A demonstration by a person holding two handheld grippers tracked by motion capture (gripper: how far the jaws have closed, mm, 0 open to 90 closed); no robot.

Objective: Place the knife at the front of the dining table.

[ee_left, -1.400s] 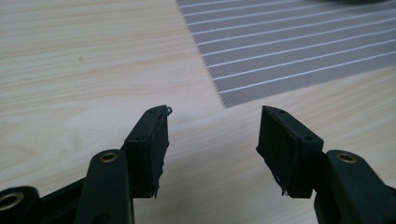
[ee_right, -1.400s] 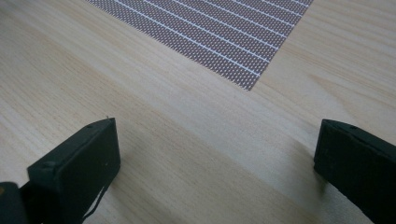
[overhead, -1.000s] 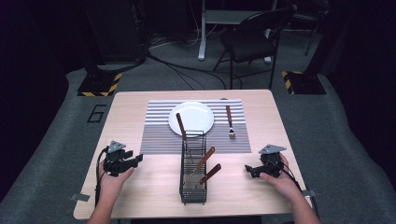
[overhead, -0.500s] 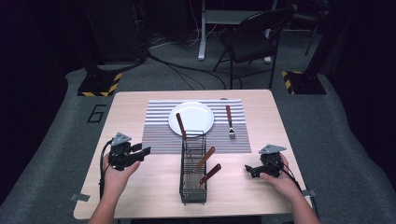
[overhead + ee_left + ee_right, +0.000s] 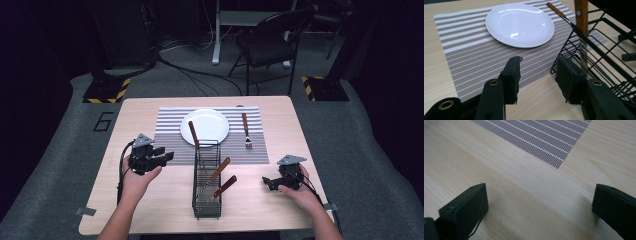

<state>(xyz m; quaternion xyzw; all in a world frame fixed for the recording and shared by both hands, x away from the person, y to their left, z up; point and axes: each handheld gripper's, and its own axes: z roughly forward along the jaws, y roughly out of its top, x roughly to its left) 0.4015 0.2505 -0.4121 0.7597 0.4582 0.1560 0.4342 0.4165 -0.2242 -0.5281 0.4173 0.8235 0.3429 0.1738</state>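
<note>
Cutlery is what the work turns on: a wire rack (image 5: 207,180) stands on the counter (image 5: 150,210) just in front of the striped mat (image 5: 167,135), and three wooden-handled pieces are in it. One, a knife (image 5: 193,135), stands upright at the rack's far end, its brown riveted handle above the wires and its steel blade going down inside, as the left gripper view shows (image 5: 582,32). Two more handles (image 5: 222,177) lean out toward the right side of the rack; what kind of pieces they are cannot be told.

A fork (image 5: 245,130) with the same brown handle already lies on the mat, just right of the white plate (image 5: 205,126), tines toward the person. So, judging from the layout, the place setting is partly made: one piece is laid out, and three are left in the rack.

The left claw (image 5: 164,156) hovers over the counter near the rack's far left corner, pointing toward the upright knife, jaws spread and holding nothing. In its own view the pads (image 5: 513,75) frame the mat's edge, with the rack just to the right. The right claw (image 5: 270,182) rests low over bare counter to the right of the rack, jaws wide apart and empty.
</note>
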